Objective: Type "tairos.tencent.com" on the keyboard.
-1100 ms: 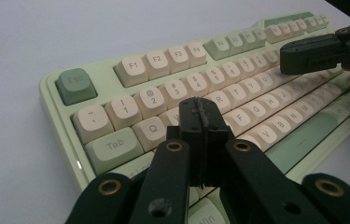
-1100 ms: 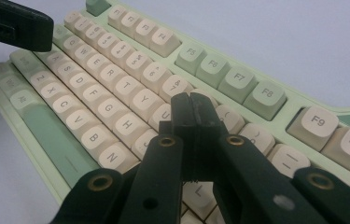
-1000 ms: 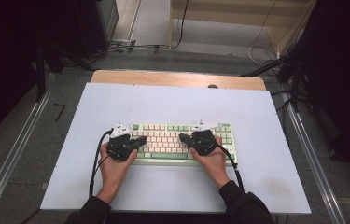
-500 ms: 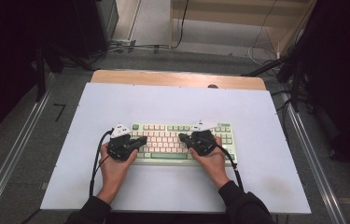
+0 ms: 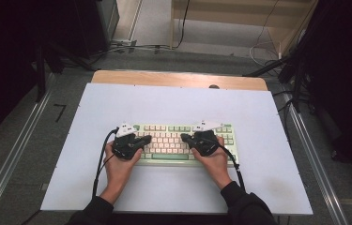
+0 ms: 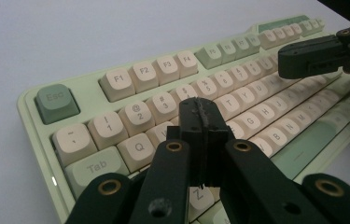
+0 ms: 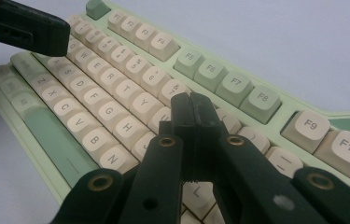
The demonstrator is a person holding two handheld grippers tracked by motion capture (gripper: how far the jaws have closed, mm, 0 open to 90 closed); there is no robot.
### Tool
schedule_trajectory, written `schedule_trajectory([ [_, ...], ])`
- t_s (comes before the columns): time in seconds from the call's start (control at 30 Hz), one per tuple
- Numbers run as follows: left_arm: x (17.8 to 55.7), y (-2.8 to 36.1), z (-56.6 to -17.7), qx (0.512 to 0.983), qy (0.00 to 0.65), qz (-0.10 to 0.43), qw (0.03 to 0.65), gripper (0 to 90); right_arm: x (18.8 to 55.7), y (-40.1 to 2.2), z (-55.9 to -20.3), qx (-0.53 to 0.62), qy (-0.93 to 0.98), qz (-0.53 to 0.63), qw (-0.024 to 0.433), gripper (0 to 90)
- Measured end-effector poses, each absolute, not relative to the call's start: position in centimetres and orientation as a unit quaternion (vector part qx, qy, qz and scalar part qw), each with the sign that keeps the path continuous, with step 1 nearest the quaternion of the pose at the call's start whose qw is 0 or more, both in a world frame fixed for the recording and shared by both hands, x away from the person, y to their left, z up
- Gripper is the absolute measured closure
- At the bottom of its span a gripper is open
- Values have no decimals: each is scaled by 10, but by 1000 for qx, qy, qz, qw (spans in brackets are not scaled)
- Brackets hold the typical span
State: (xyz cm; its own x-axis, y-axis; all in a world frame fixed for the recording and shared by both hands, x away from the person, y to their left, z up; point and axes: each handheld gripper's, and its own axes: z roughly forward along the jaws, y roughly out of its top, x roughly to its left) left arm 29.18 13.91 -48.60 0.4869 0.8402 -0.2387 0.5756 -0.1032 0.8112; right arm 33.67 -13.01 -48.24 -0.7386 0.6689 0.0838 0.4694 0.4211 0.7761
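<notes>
A pale green keyboard (image 5: 173,140) with cream keys lies on the white table top (image 5: 178,103), near its front. My left gripper (image 5: 148,138) hovers over the keyboard's left half, jaws pressed together with nothing between them; its tips (image 6: 200,109) sit above the W and E keys of the keyboard (image 6: 130,74). My right gripper (image 5: 184,137) is over the right half, also shut and empty, tips (image 7: 192,105) above the U and I keys of the keyboard (image 7: 116,88). The two tips point toward each other. Each gripper view shows the other gripper (image 6: 322,53) (image 7: 28,28) farther off.
A wooden strip (image 5: 178,78) runs along the table's far edge. Metal rails (image 5: 19,145) flank the table on both sides. Cables (image 5: 131,47) lie on the floor beyond. White table surface stretches behind and beside the keyboard.
</notes>
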Motion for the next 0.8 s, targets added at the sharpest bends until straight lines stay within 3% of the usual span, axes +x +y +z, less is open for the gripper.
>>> schedule_trajectory([
  [0.8,299,129,-485,732,480,139,464,900,337,-135,-478,346,829,423,123,881],
])
